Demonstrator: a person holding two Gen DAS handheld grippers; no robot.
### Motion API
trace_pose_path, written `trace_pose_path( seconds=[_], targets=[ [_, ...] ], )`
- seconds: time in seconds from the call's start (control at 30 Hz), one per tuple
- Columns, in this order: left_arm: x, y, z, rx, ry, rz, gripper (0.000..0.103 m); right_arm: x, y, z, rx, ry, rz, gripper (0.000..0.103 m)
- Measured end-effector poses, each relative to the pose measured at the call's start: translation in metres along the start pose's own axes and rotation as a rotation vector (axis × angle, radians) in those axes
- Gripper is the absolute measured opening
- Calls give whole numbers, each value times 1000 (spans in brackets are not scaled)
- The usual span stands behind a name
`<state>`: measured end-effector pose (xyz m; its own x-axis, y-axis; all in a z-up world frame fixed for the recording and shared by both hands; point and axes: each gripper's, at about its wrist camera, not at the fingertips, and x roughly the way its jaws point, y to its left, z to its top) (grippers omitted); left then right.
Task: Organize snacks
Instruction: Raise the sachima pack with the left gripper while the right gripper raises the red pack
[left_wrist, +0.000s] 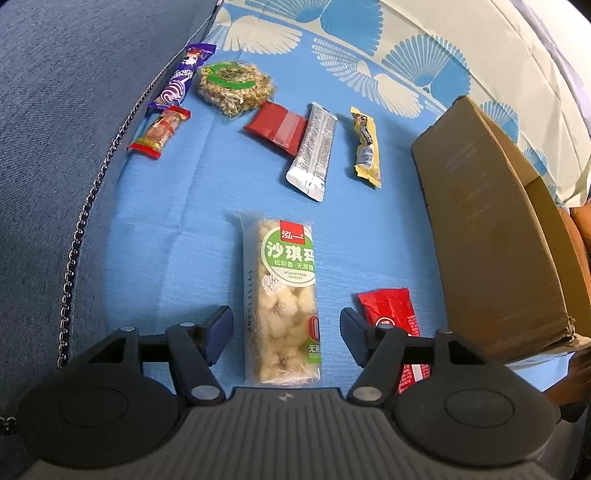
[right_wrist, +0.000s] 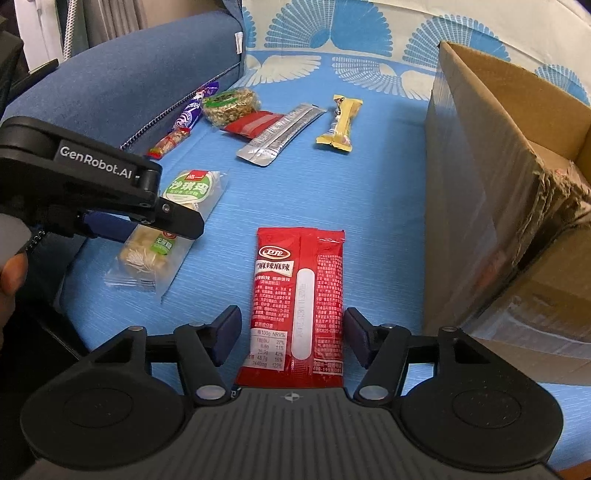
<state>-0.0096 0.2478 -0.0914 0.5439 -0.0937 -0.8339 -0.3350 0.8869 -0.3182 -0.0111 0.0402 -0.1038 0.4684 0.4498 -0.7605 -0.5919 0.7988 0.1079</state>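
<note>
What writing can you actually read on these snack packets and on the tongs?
"GenRobot.AI": on the left tongs.
"沙琪玛", "松软香·无蔗糖": green label of the clear puffed snack bar.
"卫龙", "麻辣麻辣": front of the big red packet.
"NRV%": nutrition table on that red packet; its figures and the rest of the print are too small.
The silver sachet, yellow wrapper and purple wrapper are too blurred to read.
</note>
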Motion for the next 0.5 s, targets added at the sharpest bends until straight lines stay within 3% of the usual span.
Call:
trace_pose_path(
  seconds=[0.13, 0.27, 0.33, 0.4, 0.5],
  targets=[
    [-1, -2, 0, 7, -5, 5, 69, -1, 1, -2, -10, -5, -1, 62],
    [0, -4, -1, 18, -4, 17, 68, -2, 2, -4, -28, -19, -8, 51],
    [0, -6, -1, 27, -9, 33, 61, -4, 2, -4, -28, -27, -1, 49],
    [0, -7, -2, 33, -8, 38, 45, -5, 2, -5, -24, -31, 11, 47],
    [-2, -6, -2, 33, -13, 30, 44, -10, 2, -4, -25, -52, 20, 46]
  ],
)
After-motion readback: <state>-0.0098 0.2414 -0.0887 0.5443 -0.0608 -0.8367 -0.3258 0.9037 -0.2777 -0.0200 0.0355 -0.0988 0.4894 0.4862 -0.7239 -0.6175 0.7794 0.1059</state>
